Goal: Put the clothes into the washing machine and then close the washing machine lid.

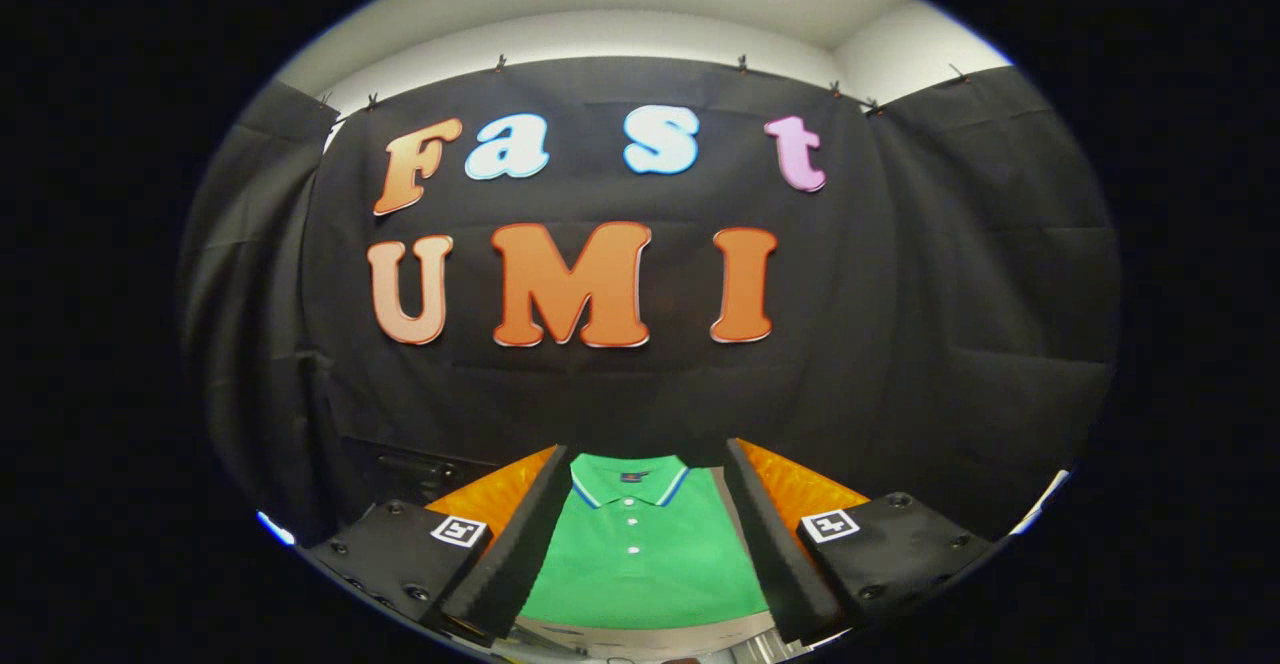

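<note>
A green polo shirt (640,559) with a striped collar and white buttons lies flat on a pale surface, collar pointing away from me. My gripper (648,454) hovers above it with its fingers spread wide. The shirt shows in the gap between the two fingers (520,544), and neither finger touches it. Nothing is held.
The black cloth wall of the booth (950,344) rises just beyond the shirt. A dark panel or box (400,469) sits low against the cloth, left of the fingers. A pale wall and ceiling (650,24) show above the cloth.
</note>
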